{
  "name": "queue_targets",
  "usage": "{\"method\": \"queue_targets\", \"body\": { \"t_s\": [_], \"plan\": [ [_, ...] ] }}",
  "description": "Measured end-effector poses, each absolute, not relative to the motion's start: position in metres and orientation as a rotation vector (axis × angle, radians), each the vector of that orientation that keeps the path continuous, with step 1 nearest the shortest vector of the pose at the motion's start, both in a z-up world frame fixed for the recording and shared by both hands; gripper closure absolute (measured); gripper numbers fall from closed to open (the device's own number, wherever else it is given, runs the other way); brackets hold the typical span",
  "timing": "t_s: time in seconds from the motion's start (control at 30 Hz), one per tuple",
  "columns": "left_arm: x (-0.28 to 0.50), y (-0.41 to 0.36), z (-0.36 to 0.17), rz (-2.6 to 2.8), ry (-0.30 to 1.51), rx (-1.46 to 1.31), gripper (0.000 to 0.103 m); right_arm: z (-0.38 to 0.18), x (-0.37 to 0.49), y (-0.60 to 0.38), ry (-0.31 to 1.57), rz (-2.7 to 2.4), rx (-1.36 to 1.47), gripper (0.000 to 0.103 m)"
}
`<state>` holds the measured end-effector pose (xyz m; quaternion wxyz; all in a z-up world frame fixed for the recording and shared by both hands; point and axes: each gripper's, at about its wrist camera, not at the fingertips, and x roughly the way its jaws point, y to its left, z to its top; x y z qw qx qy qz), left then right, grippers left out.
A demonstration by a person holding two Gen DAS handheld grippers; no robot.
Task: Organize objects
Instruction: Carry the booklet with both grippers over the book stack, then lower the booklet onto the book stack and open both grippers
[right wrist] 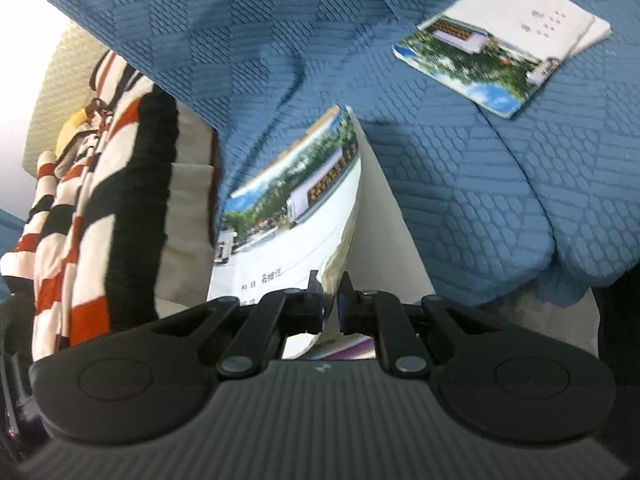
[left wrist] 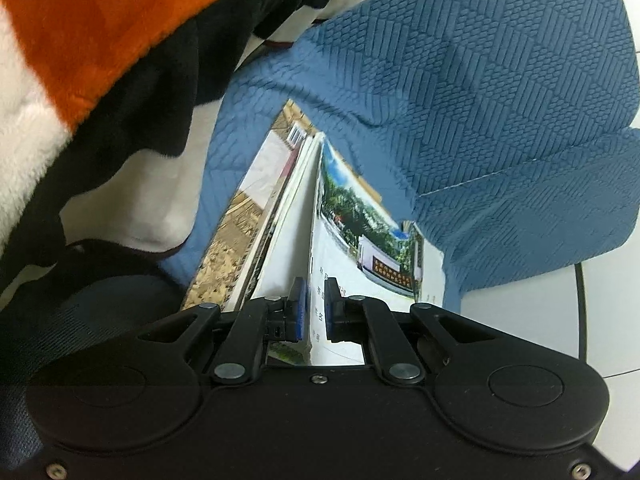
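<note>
two claws, each pinching a booklet by its near edge over a blue sofa (left wrist: 480,80). the left claw (left wrist: 316,312) has its blue pads pressed onto the thin edge of a booklet (left wrist: 352,240) with a photo cover — trees, a white wall, a strip of sky. the booklet stands on edge and reaches away from the claw toward the sofa's quilted cushion. just to its left, touching or nearly so, lies a second booklet (left wrist: 248,216) with a tan, brownish cover, its pages fanned a little at the edge.

the right claw (right wrist: 330,300) is likewise nipped onto a booklet edge (right wrist: 288,216); the same kind of tree-and-wall photo shows on the cover, with dark print lower down. the cover bows slightly, and a white leaf (right wrist: 384,216) splays out to the right of the pads. whether this is the same booklet as in the left claw, i cannot tell.

farther back on the sofa seat, well apart from the claw, two more booklets (right wrist: 500,44) lie flat, stacked and a bit askew. a fleece blanket (right wrist: 100,200) — orange, black, white — is heaped at the left, against the sofa.
</note>
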<state>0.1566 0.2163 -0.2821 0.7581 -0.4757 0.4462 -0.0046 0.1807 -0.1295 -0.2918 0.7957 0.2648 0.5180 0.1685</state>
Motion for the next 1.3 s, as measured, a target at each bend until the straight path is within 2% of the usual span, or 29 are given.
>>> {"method": "queue_targets", "body": {
  "t_s": [0.33,0.53,0.57,0.63,0.67,0.7,0.77,0.9,1.03,1.13,1.17,1.3],
  "plan": [
    [0.16,0.211,-0.278,-0.019,0.992,-0.988,0.095,-0.301,0.18,-0.127,1.14,0.354,0.54,0.092],
    [0.153,0.209,-0.266,-0.011,0.986,-0.954,0.091,-0.301,0.18,-0.128,1.149,0.354,0.519,0.091],
    [0.152,0.208,-0.263,-0.01,0.984,-0.946,0.089,-0.301,0.18,-0.127,1.157,0.347,0.507,0.086],
    [0.149,0.206,-0.256,-0.009,0.98,-0.913,0.078,-0.301,0.18,-0.128,1.172,0.345,0.508,0.073],
    [0.149,0.205,-0.252,-0.002,0.978,-0.898,0.067,-0.299,0.179,-0.13,1.179,0.348,0.52,0.059],
    [0.148,0.203,-0.248,0.002,0.974,-0.884,0.063,-0.298,0.177,-0.132,1.178,0.351,0.53,0.039],
    [0.147,0.2,-0.239,-0.002,0.968,-0.857,0.059,-0.291,0.173,-0.135,1.156,0.344,0.523,0.019],
    [0.141,0.189,-0.218,-0.008,0.947,-0.807,0.044,-0.274,0.168,-0.144,1.119,0.359,0.502,0.019],
    [0.134,0.172,-0.192,-0.041,0.912,-0.749,0.037,-0.247,0.161,-0.154,1.052,0.382,0.464,0.019],
    [0.128,0.156,-0.171,-0.057,0.881,-0.696,0.027,-0.224,0.153,-0.165,0.988,0.4,0.426,0.019],
    [0.125,0.151,-0.164,-0.061,0.872,-0.68,0.022,-0.217,0.151,-0.168,0.967,0.405,0.41,0.019],
    [0.116,0.129,-0.139,-0.088,0.84,-0.621,0.015,-0.191,0.139,-0.182,0.896,0.412,0.35,0.019]
  ]
}}
